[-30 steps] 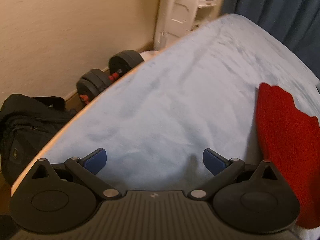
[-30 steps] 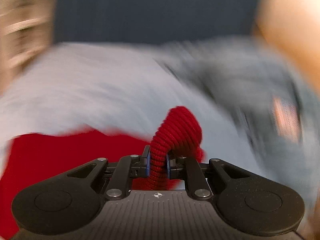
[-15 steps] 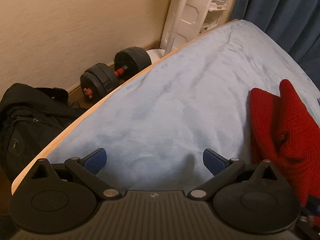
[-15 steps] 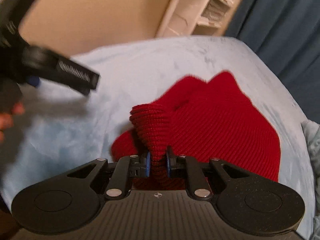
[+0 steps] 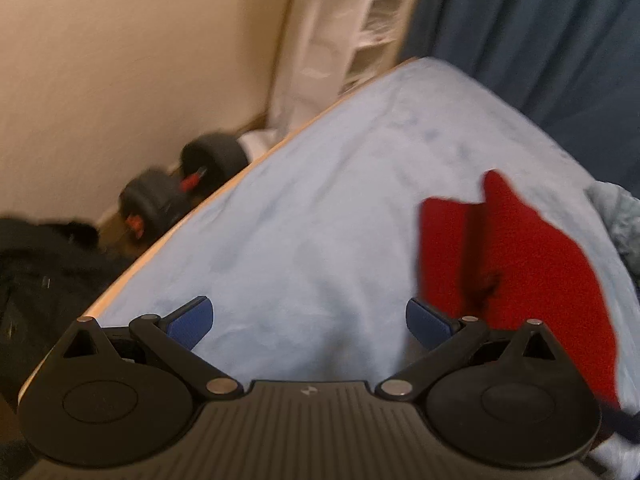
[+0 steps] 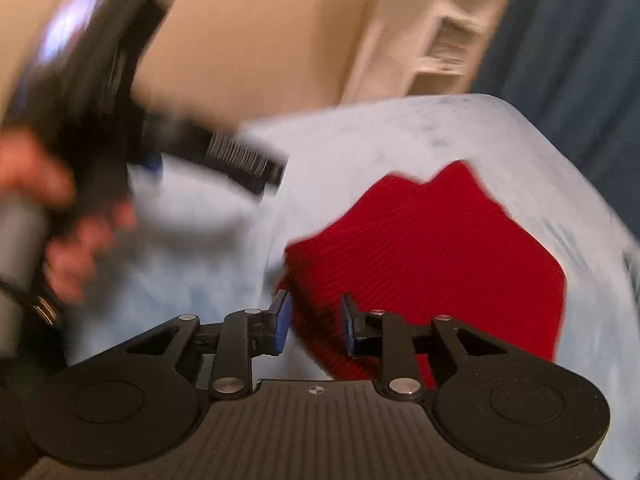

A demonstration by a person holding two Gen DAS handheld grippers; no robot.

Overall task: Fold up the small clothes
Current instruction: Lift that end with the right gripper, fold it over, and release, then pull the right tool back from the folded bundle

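While your right gripper (image 6: 313, 320) hovers low over the near edge of the red knit (image 6: 432, 256), its jaws have just been opening, a fold of knit between the pads but no longer pinched. The knit lies flat on the blue blanket (image 5: 320, 208). Left of the knit, your left gripper (image 5: 308, 322) hangs wide open, holding nothing.

Both wrist cameras are looking steeply down, close over the blue blanket (image 5: 320, 208), sharing the red garment (image 6: 432, 248).
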